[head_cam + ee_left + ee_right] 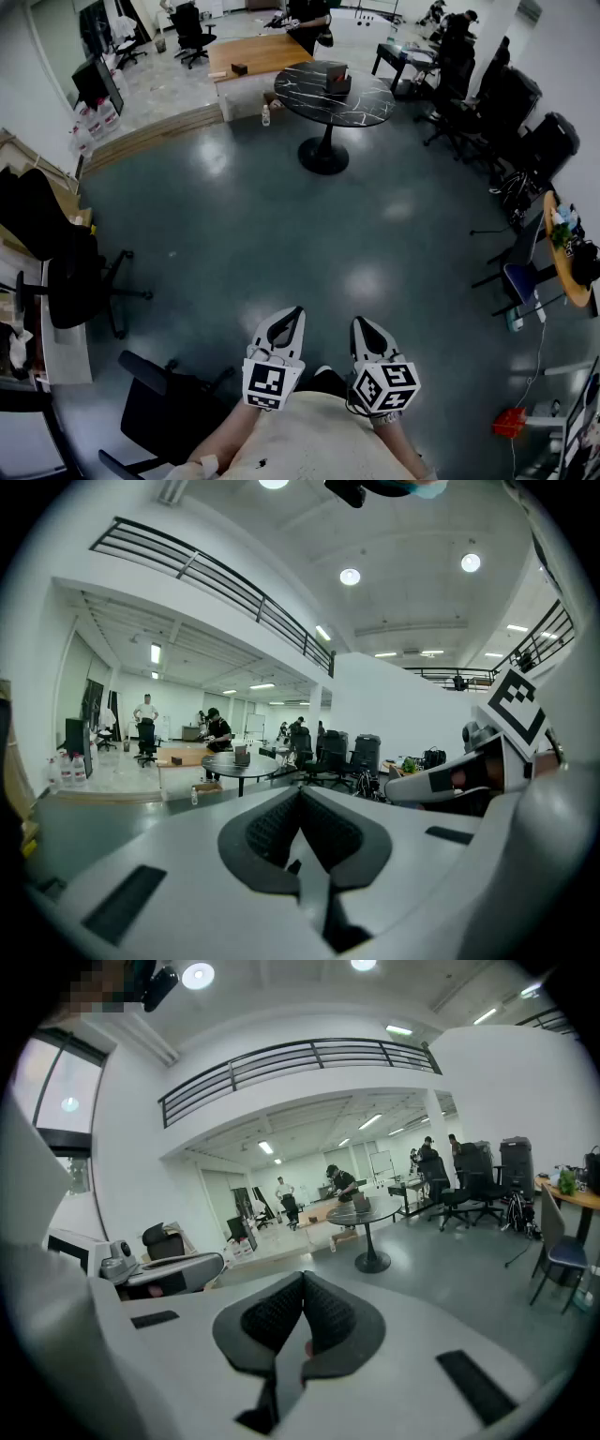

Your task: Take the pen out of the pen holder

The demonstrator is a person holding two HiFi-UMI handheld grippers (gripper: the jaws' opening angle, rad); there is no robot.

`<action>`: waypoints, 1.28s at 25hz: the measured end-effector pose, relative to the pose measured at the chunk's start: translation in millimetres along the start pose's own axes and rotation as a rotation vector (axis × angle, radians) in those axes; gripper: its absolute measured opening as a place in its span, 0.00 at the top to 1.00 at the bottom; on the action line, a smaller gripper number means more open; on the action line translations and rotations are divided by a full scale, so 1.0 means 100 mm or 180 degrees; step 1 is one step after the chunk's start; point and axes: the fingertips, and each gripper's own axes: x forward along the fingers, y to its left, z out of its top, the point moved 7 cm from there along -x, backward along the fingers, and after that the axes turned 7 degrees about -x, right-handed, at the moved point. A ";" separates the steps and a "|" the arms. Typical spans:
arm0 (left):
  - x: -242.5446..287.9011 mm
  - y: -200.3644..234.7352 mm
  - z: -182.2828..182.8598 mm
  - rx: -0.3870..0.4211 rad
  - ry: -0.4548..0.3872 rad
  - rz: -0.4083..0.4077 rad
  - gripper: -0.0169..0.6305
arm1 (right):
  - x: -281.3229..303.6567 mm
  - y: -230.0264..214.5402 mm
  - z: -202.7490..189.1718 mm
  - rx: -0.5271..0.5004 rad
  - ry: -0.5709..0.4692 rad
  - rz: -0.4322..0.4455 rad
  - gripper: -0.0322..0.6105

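Observation:
No pen or pen holder can be made out in any view. My left gripper [296, 311] and right gripper [360, 322] are held side by side close to my body, above the grey floor, pointing forward. Both are shut with nothing between the jaws. The left gripper view shows its dark pads [272, 829] meeting at the tips, and in the right gripper view the pads [330, 1318] also meet. A round black marble table [356, 103] stands far ahead with a small dark object [337, 77] on it; what that object is cannot be told.
A black office chair [70, 281] stands by a desk at the left and another chair [164, 408] just left of me. Several chairs [511, 112] line the right side. A round wooden table [561, 258] is at the right edge. A person [307, 21] stands at a wooden platform far back.

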 end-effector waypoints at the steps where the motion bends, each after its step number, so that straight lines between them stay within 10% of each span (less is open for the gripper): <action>1: -0.02 0.04 0.00 0.0002 0.0001 0.0008 0.96 | 0.02 0.04 0.00 -0.0001 0.0005 0.0003 0.92; 17: 0.32 0.44 0.06 -0.0018 0.0032 0.0241 0.96 | 0.64 -0.08 0.10 0.0057 0.0160 0.0074 0.92; 32: 1.94 0.75 0.38 0.0022 0.0179 0.0336 0.96 | 1.80 -1.13 0.72 -0.0015 0.0370 0.0226 0.92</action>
